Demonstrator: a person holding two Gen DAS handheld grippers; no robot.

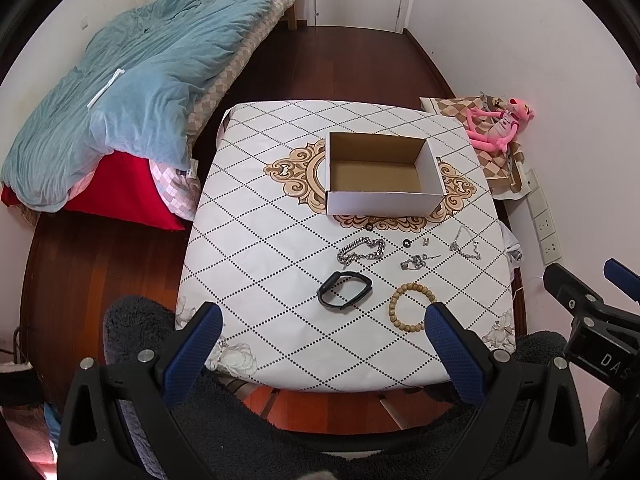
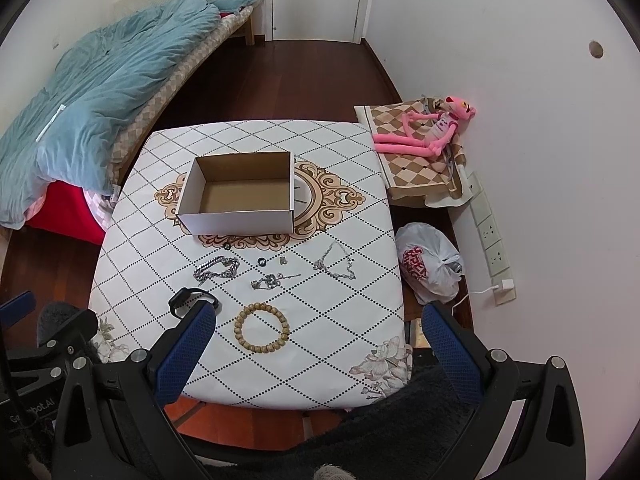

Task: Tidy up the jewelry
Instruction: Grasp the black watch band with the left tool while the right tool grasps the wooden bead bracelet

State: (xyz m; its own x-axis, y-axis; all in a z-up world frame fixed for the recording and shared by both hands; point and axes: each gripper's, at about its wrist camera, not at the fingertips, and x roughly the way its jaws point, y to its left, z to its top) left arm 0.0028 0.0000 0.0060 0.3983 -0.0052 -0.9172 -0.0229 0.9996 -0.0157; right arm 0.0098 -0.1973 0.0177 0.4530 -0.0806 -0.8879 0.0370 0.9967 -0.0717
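Note:
An empty open cardboard box stands mid-table. In front of it lie a silver chain bracelet, a black wristband, a wooden bead bracelet, a thin silver necklace, a small silver cluster, a black ring and small earrings. My left gripper is open and empty above the near table edge. My right gripper is open and empty, to the right.
The table has a white diamond-patterned cloth. A bed with a blue duvet is at left. A pink plush toy lies on a side stand at right; a white plastic bag and wall sockets are beside the table.

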